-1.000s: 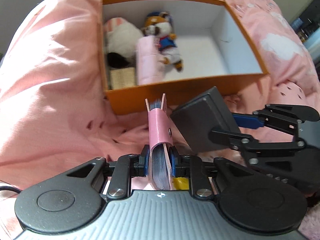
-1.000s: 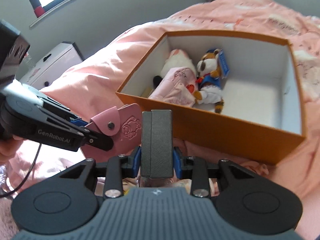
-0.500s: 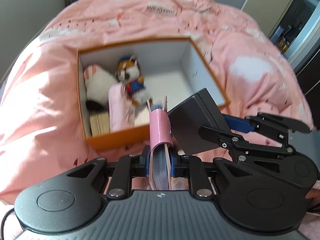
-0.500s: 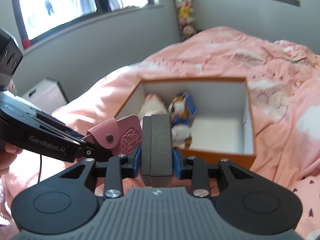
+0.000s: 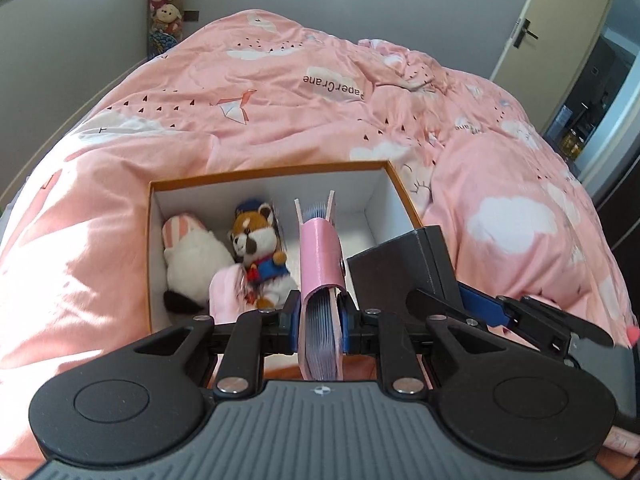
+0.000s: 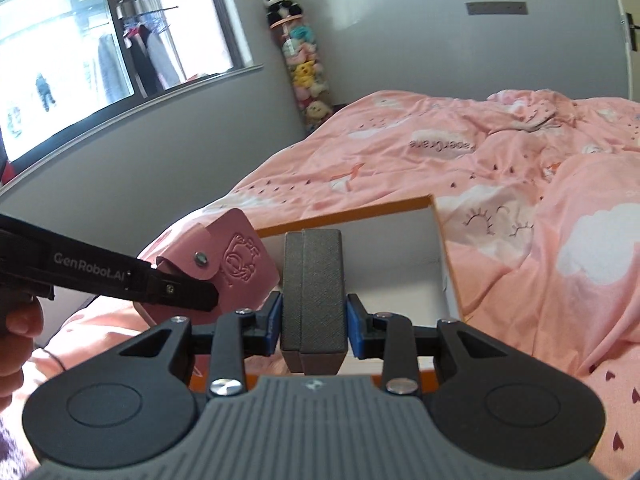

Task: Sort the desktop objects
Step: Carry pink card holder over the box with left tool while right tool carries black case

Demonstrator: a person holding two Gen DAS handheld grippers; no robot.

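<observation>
The left gripper [image 5: 320,320] is clamped narrowly on a pink snap-flap card holder [image 5: 320,264], its blue pads pressing the flat faces so the stack of blue-edged cards inside stays squeezed together and cannot fan out. The holder stands on edge and points forward over the orange box [image 5: 276,171], which seems to be where it is headed. The right gripper [image 6: 314,320] grips a dark grey textured case [image 6: 313,292] at a middling width, pads on its two broad sides; held by its lower part, the case sticks out ahead of the fingers so that end could be lowered first. Seen from the left wrist, this case hangs just right of the card holder, near the box's right wall.

The orange box sits on a pink quilt [image 5: 280,92] and serves as the collecting bin. Against the box's left wall lie a white plush with striped ears [image 5: 192,256], a red-panda plush in a blue sailor outfit [image 5: 260,252] and a pink pouch [image 5: 228,288], bunched together, which leaves the box's right half bare. I judge that free space is where both held items should go, one after the other so the grippers do not collide above the box.
</observation>
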